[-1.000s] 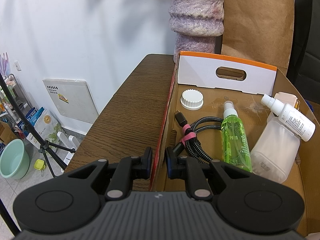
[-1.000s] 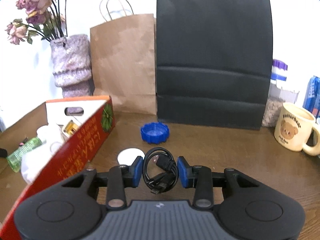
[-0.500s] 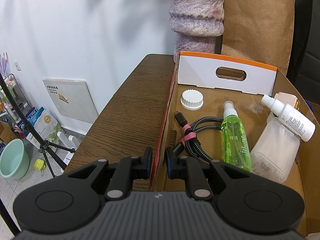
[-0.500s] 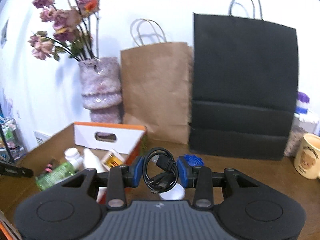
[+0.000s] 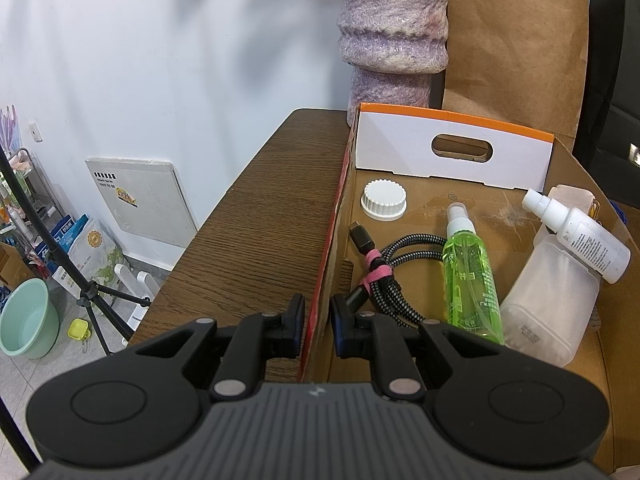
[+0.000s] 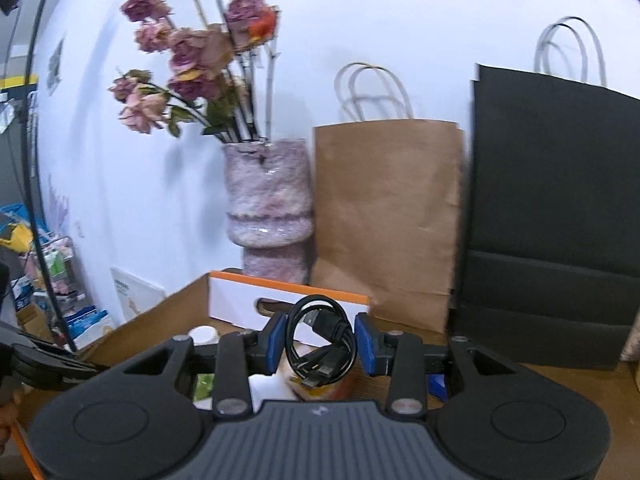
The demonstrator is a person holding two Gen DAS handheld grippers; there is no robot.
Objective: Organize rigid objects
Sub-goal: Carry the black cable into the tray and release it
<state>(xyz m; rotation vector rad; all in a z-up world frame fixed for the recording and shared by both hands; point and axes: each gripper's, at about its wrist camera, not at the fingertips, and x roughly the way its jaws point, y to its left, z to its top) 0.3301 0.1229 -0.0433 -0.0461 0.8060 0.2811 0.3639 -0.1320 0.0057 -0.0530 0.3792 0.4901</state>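
A cardboard box [image 5: 400,148] with a white end flap lies on the wooden table. My left gripper [image 5: 318,326] is shut on its red side wall [image 5: 334,224]. Inside lie a white cap [image 5: 383,200], a braided cable [image 5: 394,280], a green spray bottle [image 5: 470,276], a white spray bottle [image 5: 580,236] and a translucent container [image 5: 548,304]. My right gripper [image 6: 322,346] is shut on a coiled black USB cable [image 6: 320,322] and hovers above the box [image 6: 236,294], near its right side.
A purple vase [image 6: 268,208] with dried flowers, a brown paper bag [image 6: 384,216] and a black paper bag [image 6: 560,220] stand behind the box. A blue cap [image 6: 436,382] lies on the table [image 5: 264,216] right of the box. The table's left edge drops to the floor.
My right gripper rose and swung left with the black cable, from over the bare table to above the box. The left gripper kept still on the box wall.
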